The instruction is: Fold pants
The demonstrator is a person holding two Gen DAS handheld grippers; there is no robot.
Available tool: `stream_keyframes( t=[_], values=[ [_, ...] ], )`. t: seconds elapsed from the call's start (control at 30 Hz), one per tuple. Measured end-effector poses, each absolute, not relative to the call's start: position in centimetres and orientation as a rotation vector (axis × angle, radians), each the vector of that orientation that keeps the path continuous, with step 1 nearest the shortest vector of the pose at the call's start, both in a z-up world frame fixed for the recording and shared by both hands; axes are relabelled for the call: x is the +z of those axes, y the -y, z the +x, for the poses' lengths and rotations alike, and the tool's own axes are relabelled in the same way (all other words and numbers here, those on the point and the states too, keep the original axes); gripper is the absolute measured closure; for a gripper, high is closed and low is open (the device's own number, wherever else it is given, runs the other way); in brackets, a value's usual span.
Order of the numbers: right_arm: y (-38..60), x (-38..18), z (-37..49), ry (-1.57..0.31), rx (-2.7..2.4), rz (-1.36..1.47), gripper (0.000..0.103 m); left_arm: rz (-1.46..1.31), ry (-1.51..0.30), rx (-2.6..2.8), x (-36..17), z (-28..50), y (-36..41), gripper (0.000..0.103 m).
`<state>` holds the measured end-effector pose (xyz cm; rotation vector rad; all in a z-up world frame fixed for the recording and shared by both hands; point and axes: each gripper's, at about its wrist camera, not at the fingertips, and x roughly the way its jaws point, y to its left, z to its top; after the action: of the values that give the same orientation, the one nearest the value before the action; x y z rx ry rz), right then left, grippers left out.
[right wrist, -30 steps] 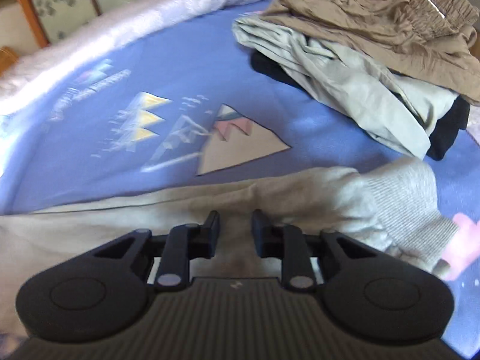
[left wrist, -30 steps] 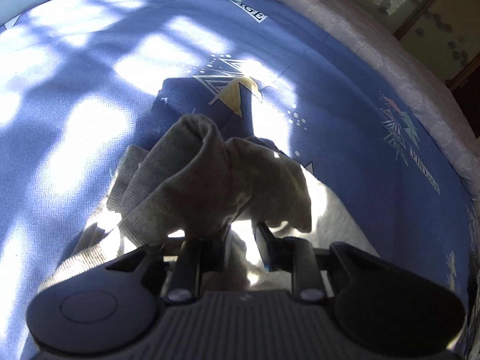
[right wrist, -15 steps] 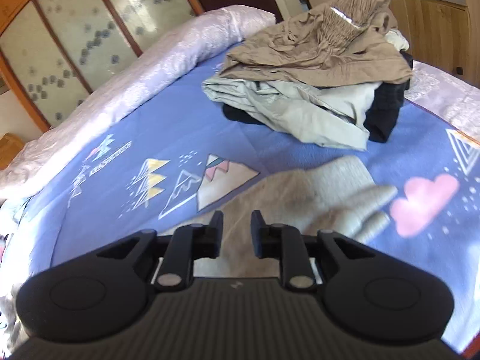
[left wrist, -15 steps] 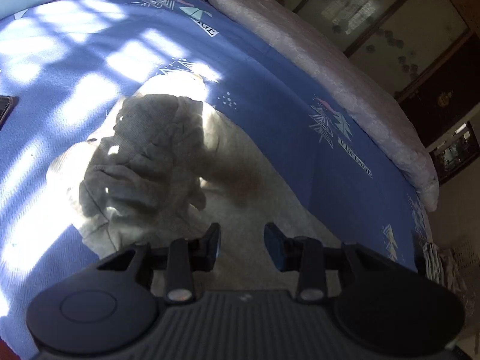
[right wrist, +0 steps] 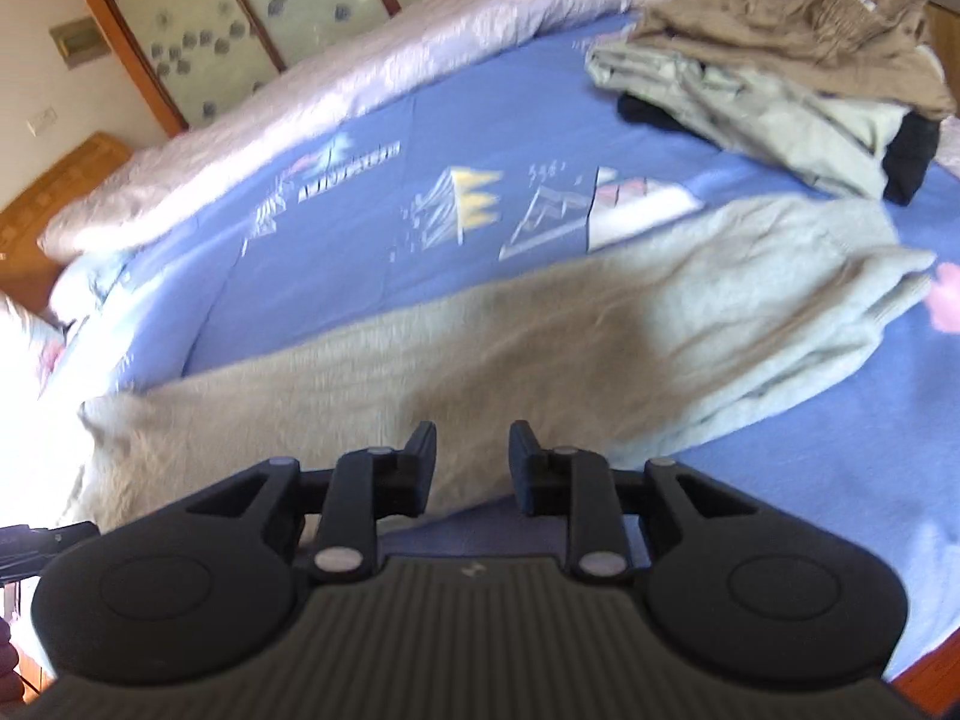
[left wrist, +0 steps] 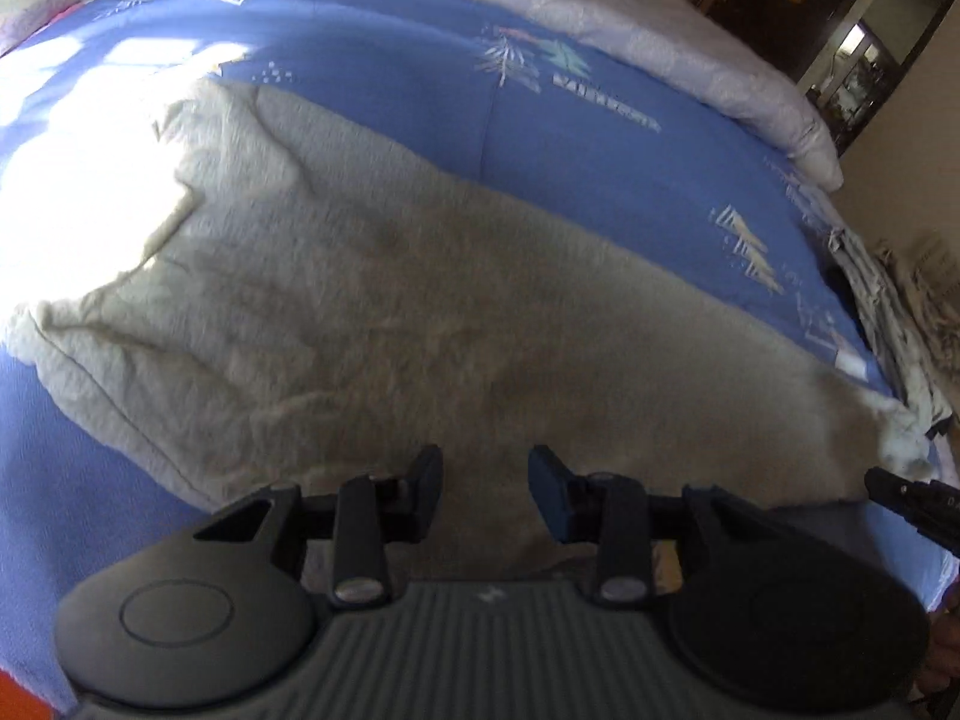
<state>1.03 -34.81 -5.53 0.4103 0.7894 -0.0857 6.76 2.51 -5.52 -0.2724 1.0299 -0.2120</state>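
Note:
Grey knit pants [left wrist: 420, 300] lie stretched flat across the blue bedspread [left wrist: 600, 138], the wide end in sunlight at the left. My left gripper [left wrist: 485, 468] hovers over their near edge, open, with nothing between its fingers. In the right wrist view the same pants [right wrist: 540, 348] run from lower left to the ribbed cuffs [right wrist: 888, 300] at the right. My right gripper [right wrist: 471, 450] is open above the near edge, with a clear gap between its pads. The right gripper's tip [left wrist: 900, 492] shows at the left wrist view's right edge.
A pile of tan, pale green and black clothes [right wrist: 780, 60] sits on the bedspread [right wrist: 360, 240] at the far right. A rolled white quilt [right wrist: 360, 78] lines the bed's far side. A wooden nightstand [right wrist: 60, 192] stands at the left, and a dark doorway [left wrist: 780, 0] lies beyond.
Both grippers let go of the pants and drew back. The bunched fabric that the left one held now lies flat. Both views take in more of the bed.

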Motion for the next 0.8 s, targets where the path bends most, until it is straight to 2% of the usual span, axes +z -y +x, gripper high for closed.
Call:
stream_keyframes(
  t=[0.07, 0.1, 0.27, 0.4, 0.8],
  values=[
    [35.5, -6.9, 1.3, -0.860, -0.146, 0.422, 0.074, -0.278, -1.039, -0.210, -5.9, 7.0, -2.9, 0.074],
    [35.8, -7.0, 0.7, -0.839, -0.142, 0.450, 0.076, -0.293, -1.048, -0.210, -5.8, 7.1, -3.3, 0.074],
    [37.4, -4.9, -2.1, -0.762, -0.190, 0.465, 0.071, -0.350, -1.025, -0.214, -4.6, 6.9, -4.9, 0.074],
    [39.2, -3.8, -3.8, -0.706, -0.230, 0.531, 0.068, -0.337, -0.971, -0.248, -3.2, 6.3, -4.6, 0.070],
    [41.8, -6.6, -5.1, -0.735, -0.303, 0.792, 0.066, -0.317, -0.999, -0.235, -3.7, 6.7, -4.2, 0.069]
  ],
)
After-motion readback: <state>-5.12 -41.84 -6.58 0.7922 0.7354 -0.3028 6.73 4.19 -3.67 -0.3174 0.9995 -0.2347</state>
